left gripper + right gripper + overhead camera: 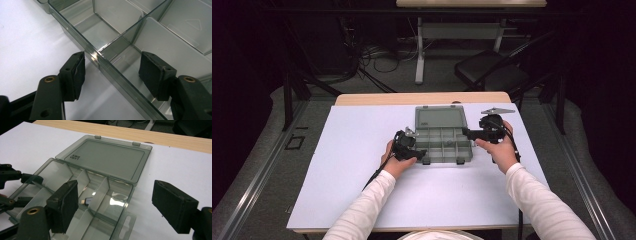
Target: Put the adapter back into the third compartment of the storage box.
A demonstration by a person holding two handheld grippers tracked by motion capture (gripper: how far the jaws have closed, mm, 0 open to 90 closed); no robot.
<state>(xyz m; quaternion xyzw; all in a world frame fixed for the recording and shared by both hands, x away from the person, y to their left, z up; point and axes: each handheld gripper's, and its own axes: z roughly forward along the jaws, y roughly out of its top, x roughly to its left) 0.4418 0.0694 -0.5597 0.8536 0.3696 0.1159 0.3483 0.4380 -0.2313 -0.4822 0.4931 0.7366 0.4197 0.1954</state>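
Note:
A clear grey compartment box [447,160] lies on the white mat with its lid [439,118] folded back flat. My left gripper [422,156] is at the box's front left corner. Its jaws [112,58] straddle the box wall [117,75], one pad outside and one inside a compartment, with a gap on each side, so it is open. My right gripper [466,133] hovers at the box's right end, open wide [115,186] with nothing between its pads. A small metal adapter [86,201] lies in a middle compartment. The left gripper [35,190] is at the box's far end in the right gripper view.
The white mat [362,175] covers most of a wooden table, whose bare edge [377,98] runs along the back. Beyond the table stand a black chair [489,70] and a desk frame [419,55], with cables on the floor.

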